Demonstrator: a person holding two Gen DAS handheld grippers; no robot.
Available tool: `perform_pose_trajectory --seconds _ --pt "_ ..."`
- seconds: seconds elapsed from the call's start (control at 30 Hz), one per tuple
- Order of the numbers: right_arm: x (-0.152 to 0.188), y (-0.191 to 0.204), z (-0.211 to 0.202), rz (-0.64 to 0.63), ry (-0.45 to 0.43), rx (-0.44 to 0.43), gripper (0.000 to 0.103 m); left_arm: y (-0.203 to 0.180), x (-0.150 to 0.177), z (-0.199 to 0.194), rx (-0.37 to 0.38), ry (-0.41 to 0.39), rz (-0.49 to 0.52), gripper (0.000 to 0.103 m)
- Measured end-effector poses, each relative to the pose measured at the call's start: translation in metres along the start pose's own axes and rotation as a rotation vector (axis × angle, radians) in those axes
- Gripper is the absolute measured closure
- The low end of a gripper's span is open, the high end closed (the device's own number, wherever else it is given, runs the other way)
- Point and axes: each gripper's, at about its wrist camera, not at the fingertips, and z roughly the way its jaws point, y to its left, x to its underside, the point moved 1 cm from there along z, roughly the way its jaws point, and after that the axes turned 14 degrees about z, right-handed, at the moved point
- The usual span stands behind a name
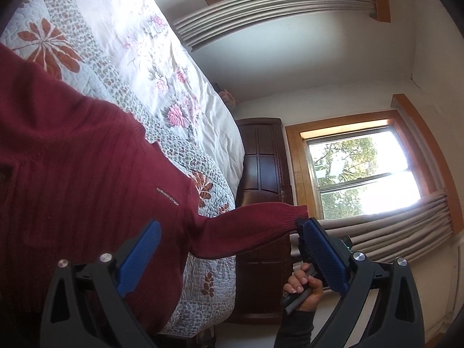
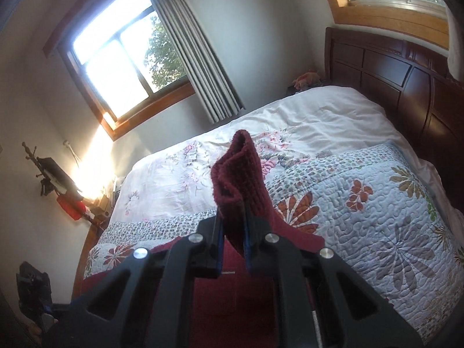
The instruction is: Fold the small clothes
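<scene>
A maroon knit sweater (image 1: 87,159) lies on the quilted floral bedspread (image 1: 58,43). One sleeve (image 1: 246,229) is stretched out off the body, and its ribbed cuff (image 1: 293,214) reaches the right gripper (image 1: 301,232), held by a person's hand (image 1: 304,287). My left gripper (image 1: 232,226) is open, its blue pads (image 1: 139,258) standing wide on either side of that sleeve without touching it. In the right wrist view the right gripper (image 2: 233,232) is shut on the cuff (image 2: 235,168), which sticks up past the fingertips. The sweater body (image 2: 208,304) lies below it.
The bed carries a white flowered sheet (image 2: 319,116) beyond the quilt (image 2: 377,217). A dark wooden headboard (image 2: 406,87) stands at the far end, with a soft toy (image 2: 306,78) beside it. Windows with grey curtains (image 2: 203,58) line the walls. Clutter (image 2: 66,200) sits by the left wall.
</scene>
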Motion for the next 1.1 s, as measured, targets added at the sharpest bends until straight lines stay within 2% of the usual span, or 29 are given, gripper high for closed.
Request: perform_pose_trajectory --seconds 0.27,0.57,0.63,0.7,0.8,0.83,0.93,1.1 --pt "0.098 0.061 0.095 -0.159 0.159 0.093 0.093 0.025 -0.022 0.015 0.032 0.027 -0.010 0.004" --pt "0.212 0.087 0.185 -0.310 0.347 0.195 0.093 0.069 -0.026 0.046 -0.037 0.095 -0.020 0.004" --pt "0.228 0.086 0.194 -0.319 0.391 0.204 0.085 0.082 -0.023 0.058 -0.051 0.121 -0.038 0.004" --pt "0.234 0.085 0.189 -0.320 0.408 0.181 0.076 0.096 -0.017 0.072 -0.064 0.155 -0.067 0.004" --pt "0.228 0.081 0.159 -0.303 0.398 0.130 0.060 0.112 -0.007 0.097 -0.058 0.214 -0.119 0.004" --pt "0.225 0.077 0.147 -0.293 0.391 0.124 0.057 0.116 -0.004 0.105 -0.059 0.237 -0.135 0.004" --pt "0.223 0.055 0.113 -0.256 0.389 0.127 0.057 0.127 0.009 0.133 -0.061 0.322 -0.193 0.004" --pt "0.229 0.011 0.067 -0.150 0.395 0.159 0.057 0.139 0.024 0.169 -0.162 0.438 -0.174 0.004"
